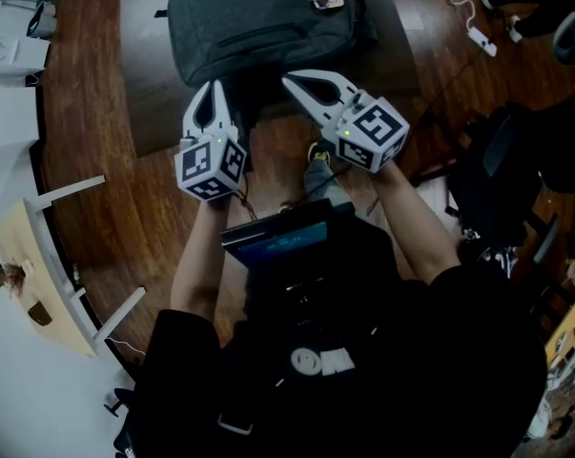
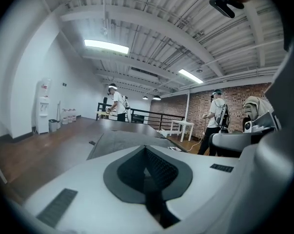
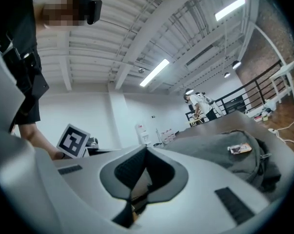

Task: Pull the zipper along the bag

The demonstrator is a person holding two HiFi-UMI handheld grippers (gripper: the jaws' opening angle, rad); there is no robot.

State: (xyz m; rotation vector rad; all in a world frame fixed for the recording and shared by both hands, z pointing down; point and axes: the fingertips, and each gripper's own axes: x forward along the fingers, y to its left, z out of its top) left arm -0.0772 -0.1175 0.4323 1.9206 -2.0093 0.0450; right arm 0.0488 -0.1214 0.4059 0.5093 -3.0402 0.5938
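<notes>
A dark grey backpack (image 1: 258, 17) lies flat on a table at the top of the head view, with a small tag (image 1: 327, 0) on its right part. Both grippers hover just short of its near edge, touching nothing. My left gripper (image 1: 212, 86) is shut and empty, its tips towards the bag's near left corner. My right gripper (image 1: 289, 80) is also shut and empty, pointing up-left at the bag's near edge. The left gripper view has the bag (image 2: 117, 143) beyond the closed jaws (image 2: 146, 149). Past the right gripper (image 3: 146, 147), its own view shows the bag (image 3: 220, 152) and the tag (image 3: 240, 149).
The bag rests on a brown tabletop (image 1: 144, 93) over a wooden floor. A white cable with a power strip (image 1: 480, 36) lies at the upper right, and a black chair (image 1: 497, 175) stands at the right. People (image 2: 118, 104) stand far off by a railing.
</notes>
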